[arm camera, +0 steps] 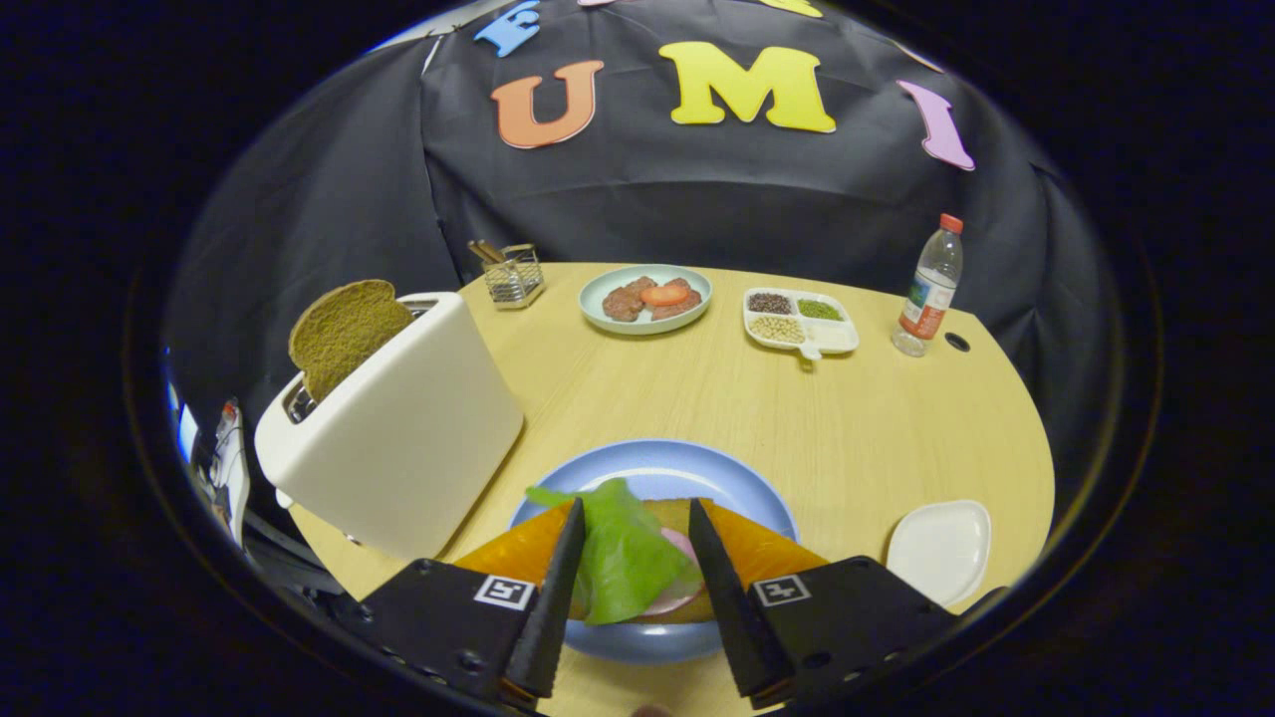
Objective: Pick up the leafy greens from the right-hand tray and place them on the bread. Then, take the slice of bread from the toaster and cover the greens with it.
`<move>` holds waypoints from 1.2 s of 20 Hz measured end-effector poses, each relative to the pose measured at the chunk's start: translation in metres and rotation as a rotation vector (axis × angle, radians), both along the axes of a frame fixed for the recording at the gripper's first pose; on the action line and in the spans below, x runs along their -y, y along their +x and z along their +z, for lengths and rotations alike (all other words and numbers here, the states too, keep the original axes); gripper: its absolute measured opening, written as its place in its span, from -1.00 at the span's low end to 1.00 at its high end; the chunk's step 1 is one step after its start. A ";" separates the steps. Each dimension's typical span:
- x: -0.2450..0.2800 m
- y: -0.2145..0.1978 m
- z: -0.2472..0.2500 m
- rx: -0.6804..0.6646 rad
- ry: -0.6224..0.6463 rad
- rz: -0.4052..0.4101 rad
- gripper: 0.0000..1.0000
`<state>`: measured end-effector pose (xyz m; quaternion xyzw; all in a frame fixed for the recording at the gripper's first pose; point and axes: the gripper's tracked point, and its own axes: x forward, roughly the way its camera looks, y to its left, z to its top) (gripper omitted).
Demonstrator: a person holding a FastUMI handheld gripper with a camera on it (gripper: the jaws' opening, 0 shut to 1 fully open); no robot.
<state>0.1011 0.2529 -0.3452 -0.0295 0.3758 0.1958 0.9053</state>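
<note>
Gripper (637,528): fingers parted astride flat green lettuce leaf (623,558), released onto orange bread slice on round blue plate (757,498), awaiting brown toast (344,334) in white toaster (398,448) beside plate.

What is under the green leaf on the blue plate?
Under the green leaf, between the open gripper fingers, a pink slice peeks out over bread on the blue plate. The leaf hides the rest.

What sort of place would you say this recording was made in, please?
Probably a staged kitchen table in a recording booth: a black cloth wall behind a light wooden table, a white toaster holding brown bread, and the gripper open around a green leaf.
</note>
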 end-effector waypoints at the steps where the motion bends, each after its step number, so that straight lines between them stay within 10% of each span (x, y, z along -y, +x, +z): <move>1: 0.000 0.000 0.001 0.005 0.002 -0.003 0.39; 13: 0.019 0.001 0.027 0.091 -0.003 -0.069 0.92; 24: -0.018 -0.013 0.139 0.225 0.056 -0.193 0.93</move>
